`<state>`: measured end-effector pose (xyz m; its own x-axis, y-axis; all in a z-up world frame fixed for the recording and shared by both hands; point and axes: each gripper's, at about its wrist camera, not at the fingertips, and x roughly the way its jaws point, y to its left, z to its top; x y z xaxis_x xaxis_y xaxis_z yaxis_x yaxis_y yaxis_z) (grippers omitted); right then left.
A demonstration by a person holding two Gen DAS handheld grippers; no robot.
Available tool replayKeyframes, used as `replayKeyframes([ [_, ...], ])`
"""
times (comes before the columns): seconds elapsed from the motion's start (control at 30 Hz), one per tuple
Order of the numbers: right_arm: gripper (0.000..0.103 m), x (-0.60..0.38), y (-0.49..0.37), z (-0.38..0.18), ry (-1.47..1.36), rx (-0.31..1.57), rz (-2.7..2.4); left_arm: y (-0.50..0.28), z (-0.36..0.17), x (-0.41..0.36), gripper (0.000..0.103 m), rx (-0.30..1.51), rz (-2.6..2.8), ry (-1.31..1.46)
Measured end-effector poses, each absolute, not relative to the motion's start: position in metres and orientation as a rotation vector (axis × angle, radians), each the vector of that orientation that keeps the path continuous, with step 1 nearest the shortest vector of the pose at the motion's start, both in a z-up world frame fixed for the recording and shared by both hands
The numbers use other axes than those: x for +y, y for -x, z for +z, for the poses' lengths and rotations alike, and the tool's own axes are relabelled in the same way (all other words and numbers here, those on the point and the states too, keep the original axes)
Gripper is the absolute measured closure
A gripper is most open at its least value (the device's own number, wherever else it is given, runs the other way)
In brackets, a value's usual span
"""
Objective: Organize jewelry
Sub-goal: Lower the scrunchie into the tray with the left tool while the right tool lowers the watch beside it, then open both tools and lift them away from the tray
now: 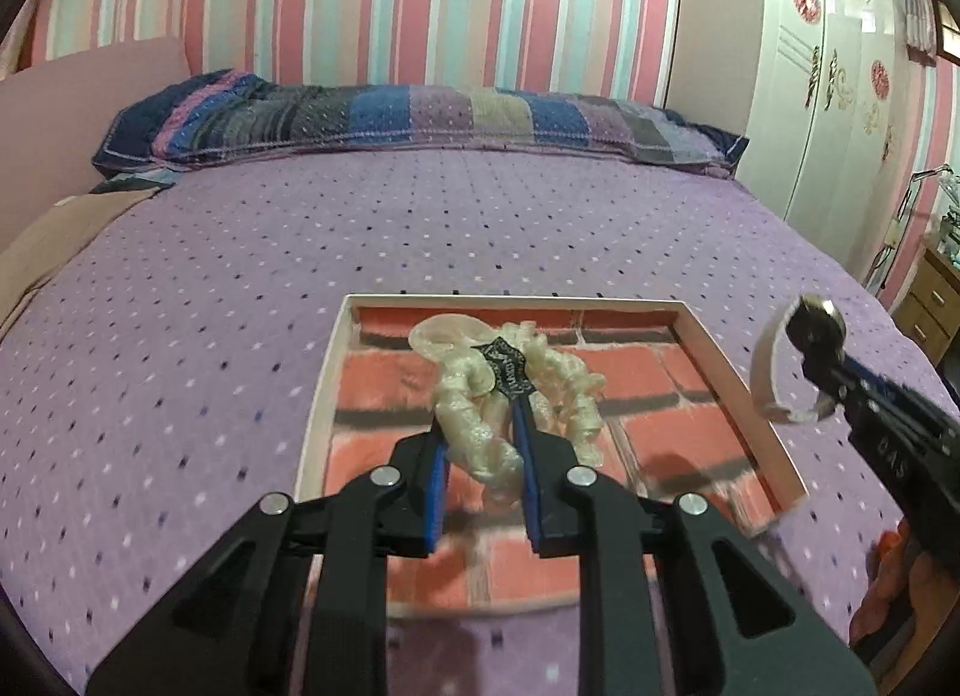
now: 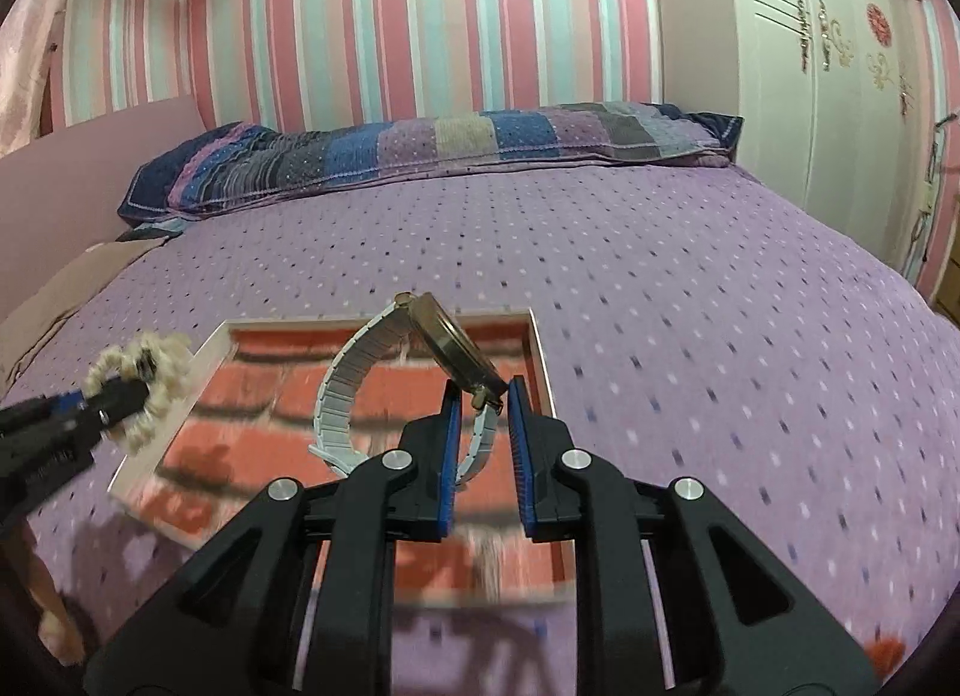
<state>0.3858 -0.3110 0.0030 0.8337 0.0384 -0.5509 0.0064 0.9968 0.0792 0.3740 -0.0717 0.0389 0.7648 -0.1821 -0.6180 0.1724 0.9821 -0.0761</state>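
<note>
A shallow white-rimmed tray [image 1: 744, 384] with a red brick-pattern floor lies on the purple bed; it also shows in the right wrist view [image 2: 540, 360]. My left gripper [image 1: 480, 426] is shut on a cream pearl-bead piece [image 1: 474, 432] with a black tag, held just above the tray; the piece also shows at the left of the right wrist view [image 2: 150, 390]. My right gripper [image 2: 486, 396] is shut on a gold-cased wristwatch [image 2: 456, 348] with a white link band, held above the tray's right part. The watch also shows in the left wrist view [image 1: 810, 330].
The purple dotted bedspread [image 1: 300, 252] spreads all around the tray. A striped patchwork pillow [image 1: 420, 120] lies at the far end. A white wardrobe [image 1: 840, 96] and wooden drawers [image 1: 936, 300] stand to the right. The striped wall is behind.
</note>
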Motion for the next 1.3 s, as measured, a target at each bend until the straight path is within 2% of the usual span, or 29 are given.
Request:
replayKeyframes([
  [0.27, 0.087, -0.297, -0.469, -0.018, -0.035, 0.704, -0.004, -0.456, 0.017, -0.077, 0.082, 0.782, -0.175, 0.029],
  [0.5, 0.087, -0.293, -0.509, -0.046, -0.012, 0.834, -0.023, -0.504, -0.013, -0.076, 0.082, 0.89, -0.158, 0.018],
  [0.93, 0.087, -0.298, -0.542, -0.075, -0.007, 0.976, -0.041, -0.536, -0.046, -0.087, 0.082, 1.026, -0.143, -0.047],
  [1.1, 0.087, -0.303, -0.547, -0.079, -0.045, 1.007, -0.04, -0.537, -0.047, -0.092, 0.078, 1.034, -0.134, -0.083],
  [1.27, 0.081, -0.304, -0.544, -0.076, -0.041, 1.0, -0.02, -0.536, -0.045, -0.094, 0.044, 1.022, -0.093, -0.113],
  [1.3, 0.079, -0.303, -0.543, -0.075, -0.033, 0.998, -0.019, -0.534, -0.043, -0.094, 0.043, 1.007, -0.081, -0.121],
])
